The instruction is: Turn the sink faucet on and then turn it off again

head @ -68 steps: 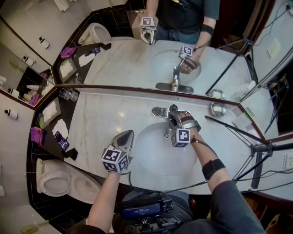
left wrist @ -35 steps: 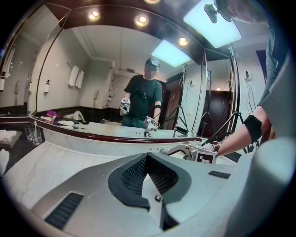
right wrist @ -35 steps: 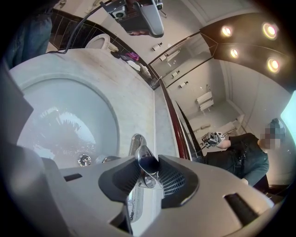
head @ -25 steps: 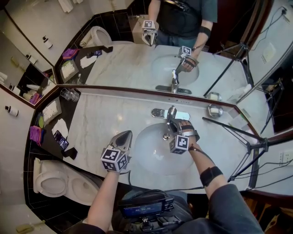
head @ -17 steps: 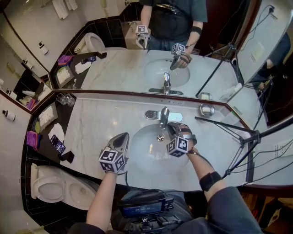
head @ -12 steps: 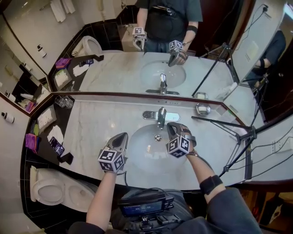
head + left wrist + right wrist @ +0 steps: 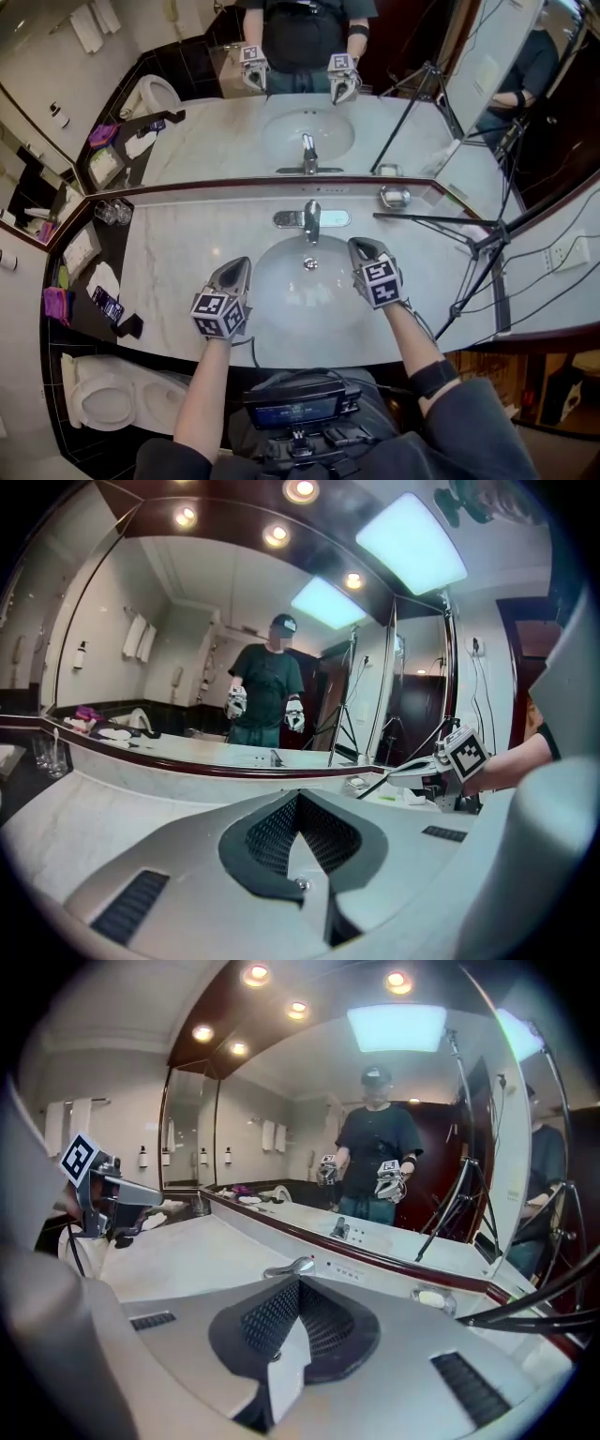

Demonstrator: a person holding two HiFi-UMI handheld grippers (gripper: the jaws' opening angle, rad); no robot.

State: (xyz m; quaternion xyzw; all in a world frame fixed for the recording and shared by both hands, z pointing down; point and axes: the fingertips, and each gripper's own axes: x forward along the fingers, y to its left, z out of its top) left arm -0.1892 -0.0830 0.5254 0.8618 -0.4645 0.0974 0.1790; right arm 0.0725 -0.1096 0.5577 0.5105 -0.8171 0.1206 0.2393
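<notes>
Left gripper (image 7: pixel 240 263): jaws pressed together, nothing between them. It is held over the marble counter (image 7: pixel 173 272) at the left rim of the sink (image 7: pixel 281 305).

Right gripper (image 7: pixel 360 245): jaws also closed flat on each other, empty, over the sink's right rim.

Both point toward the mirror (image 7: pixel 216 131), roughly level with each other, one on each side of the bowl.

Faucet (image 7: pixel 310 217) sits centred at the back edge of the sink, just under the mirror. Both grippers are clear of it, the right one nearer. The right gripper view shows the faucet just past that gripper's closed tips.

Soap dish (image 7: pixel 395 197) is right of the faucet. Drinking glasses (image 7: pixel 112 212) stand at the counter's far left corner. A black tripod (image 7: pixel 478 246) stands at the counter's right end.
</notes>
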